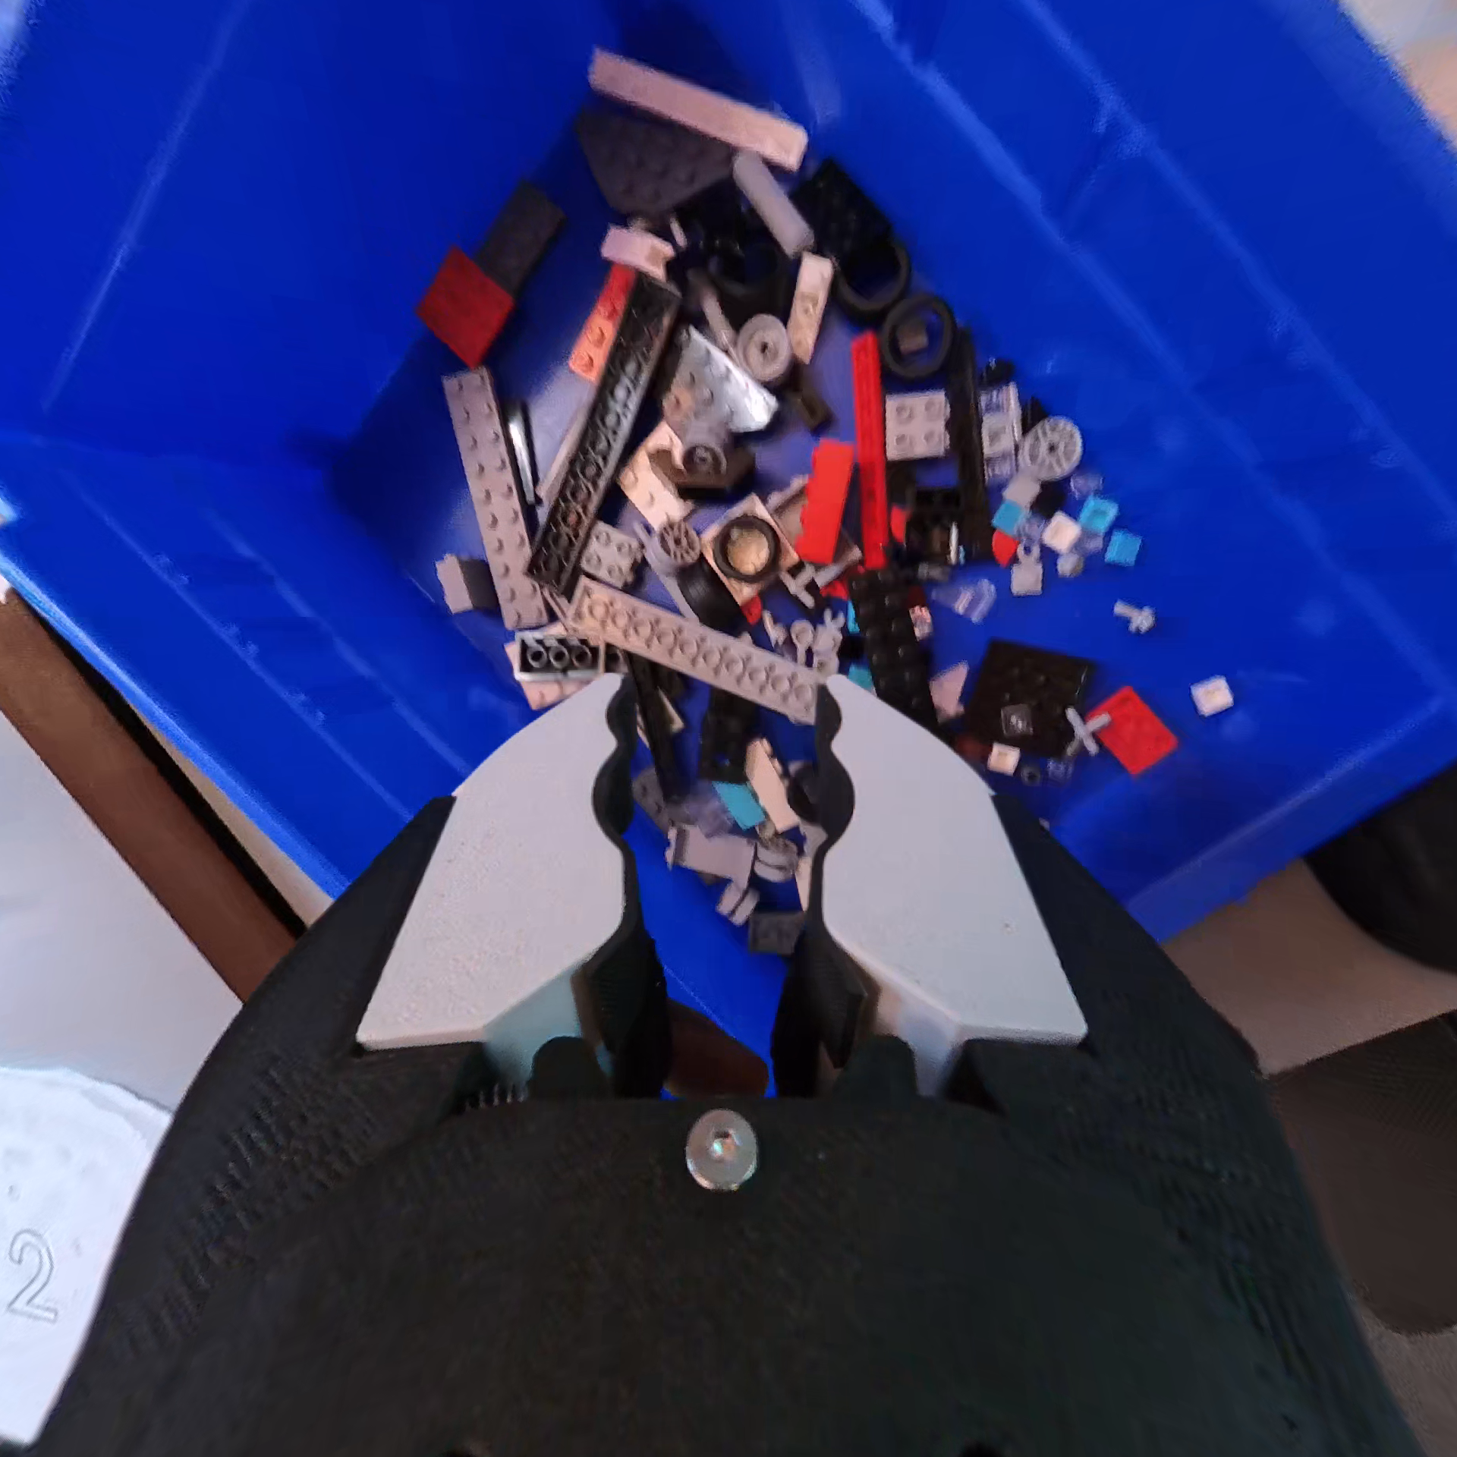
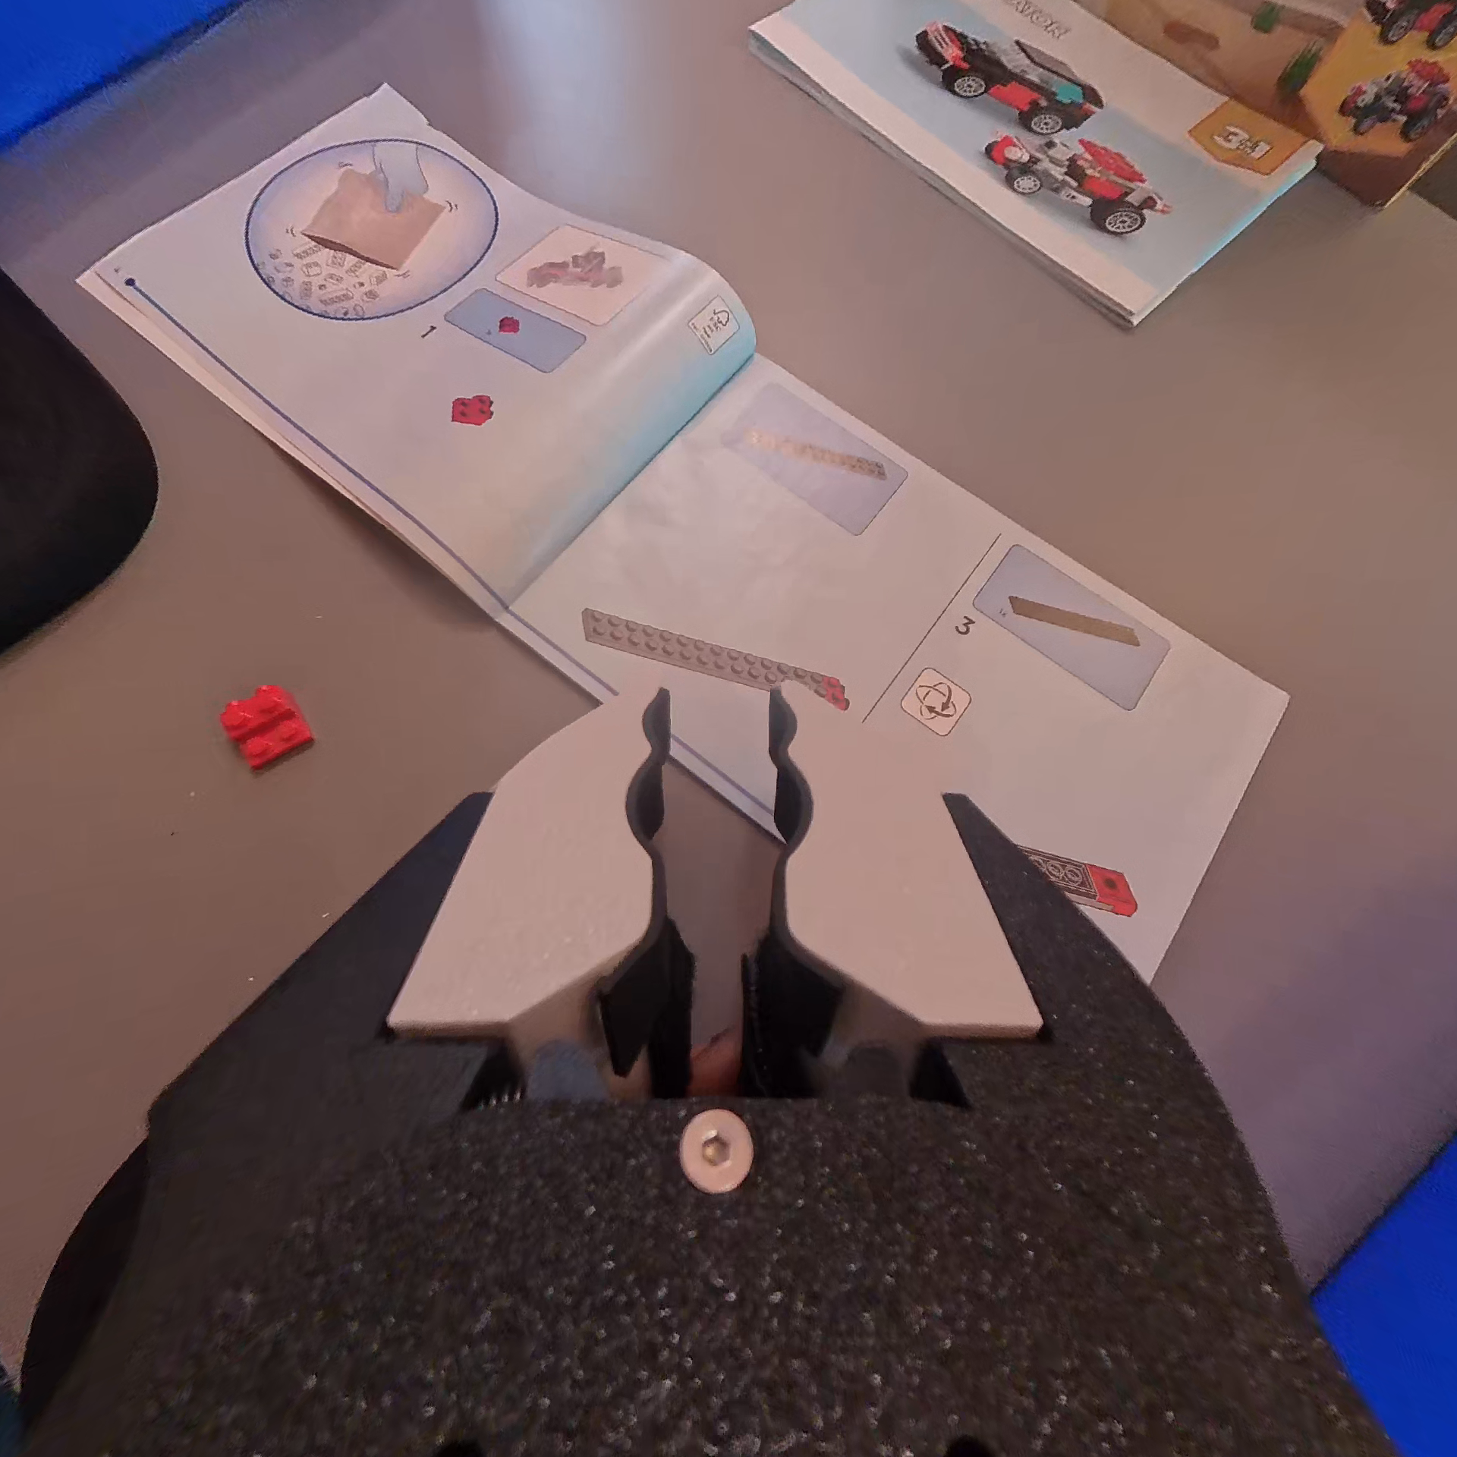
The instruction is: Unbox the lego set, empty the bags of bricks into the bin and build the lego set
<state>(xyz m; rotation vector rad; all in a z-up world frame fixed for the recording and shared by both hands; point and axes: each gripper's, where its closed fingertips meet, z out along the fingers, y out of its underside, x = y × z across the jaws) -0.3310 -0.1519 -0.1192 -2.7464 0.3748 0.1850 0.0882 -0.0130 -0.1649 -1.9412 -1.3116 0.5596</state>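
Note:
In the left wrist view a blue bin (image 1: 236, 355) holds a heap of loose bricks (image 1: 749, 473): black, grey, red, white and turquoise pieces, tyres and wheels. A long light-grey studded plate (image 1: 694, 650) lies just beyond my left gripper (image 1: 721, 694), which hovers open and empty over the bin. In the right wrist view my right gripper (image 2: 719, 698) is open and empty above the open instruction booklet (image 2: 552, 441) on the grey table (image 2: 315, 907). A small red brick (image 2: 266, 725) lies on the table left of it.
A second closed booklet (image 2: 1025, 158) and the set's box (image 2: 1380, 102) lie at the far right. A dark rounded object (image 2: 63, 473) sits at the left edge. A white paper bag (image 1: 55, 1183) lies beside the bin. Blue bin edges show at corners (image 2: 1388, 1277). The left gripper's tips are roughly 45 cm from the right gripper's. To the dark rounded object (image 2: 63, 473): right tips about 15 cm, left tips about 30 cm.

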